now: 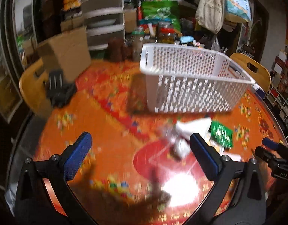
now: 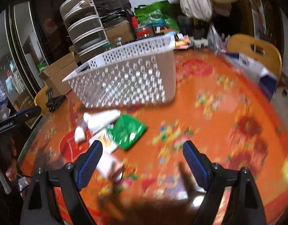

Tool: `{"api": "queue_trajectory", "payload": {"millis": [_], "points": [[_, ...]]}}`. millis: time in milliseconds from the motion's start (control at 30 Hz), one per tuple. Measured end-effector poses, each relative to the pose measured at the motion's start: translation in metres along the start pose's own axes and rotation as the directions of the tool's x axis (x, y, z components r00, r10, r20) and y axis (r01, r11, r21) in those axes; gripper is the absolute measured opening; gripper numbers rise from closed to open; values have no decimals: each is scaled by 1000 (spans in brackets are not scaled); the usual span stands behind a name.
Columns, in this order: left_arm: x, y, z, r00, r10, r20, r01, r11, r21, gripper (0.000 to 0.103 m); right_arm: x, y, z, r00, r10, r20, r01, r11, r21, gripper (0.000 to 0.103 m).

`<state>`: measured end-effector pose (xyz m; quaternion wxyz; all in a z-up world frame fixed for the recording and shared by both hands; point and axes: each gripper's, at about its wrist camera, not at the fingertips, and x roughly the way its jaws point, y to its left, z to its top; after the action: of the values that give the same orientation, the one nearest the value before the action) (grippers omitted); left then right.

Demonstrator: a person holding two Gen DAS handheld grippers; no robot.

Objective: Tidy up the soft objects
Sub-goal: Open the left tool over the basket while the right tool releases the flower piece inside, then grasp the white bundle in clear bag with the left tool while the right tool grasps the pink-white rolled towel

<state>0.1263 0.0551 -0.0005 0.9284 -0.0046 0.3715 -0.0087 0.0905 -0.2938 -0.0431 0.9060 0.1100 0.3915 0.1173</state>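
I see a round table under an orange and red patterned cloth (image 2: 209, 112), glossy with glare, so I expect packets to slide on it. The room behind is crowded with cardboard boxes, stacked drawers and hanging bags; both views are motion-blurred. A white perforated plastic basket (image 1: 189, 86) stands toward the back of the table, and I judge it light and stiff, the likely place for the soft things. In front of it lies a loose cluster: a white soft tube-like pack (image 2: 100, 121), a green crinkly foil packet (image 2: 130, 132) just beside it, and smaller pale packets I cannot make out. They look light, limp and slippery; I would pinch the green one across an edge. My left gripper (image 1: 140, 151) hangs spread and empty over the cluster, my right gripper (image 2: 142, 159) likewise spread, near the green packet.
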Motion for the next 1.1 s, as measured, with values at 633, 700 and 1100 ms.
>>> {"api": "queue_trajectory", "payload": {"millis": [633,700,1100], "points": [[86,-52,-26,970,-62,-235,61,998,-9,103,35,39,-15,999,29,-40,-35,986,-160,84],[91,-54,-23,969,-75,-235,71,997,-27,103,37,42,-17,998,28,-48,-36,983,-181,73],[104,-55,-22,969,-84,-231,76,996,-43,69,45,51,-20,993,66,-94,-87,967,-241,55]]}}
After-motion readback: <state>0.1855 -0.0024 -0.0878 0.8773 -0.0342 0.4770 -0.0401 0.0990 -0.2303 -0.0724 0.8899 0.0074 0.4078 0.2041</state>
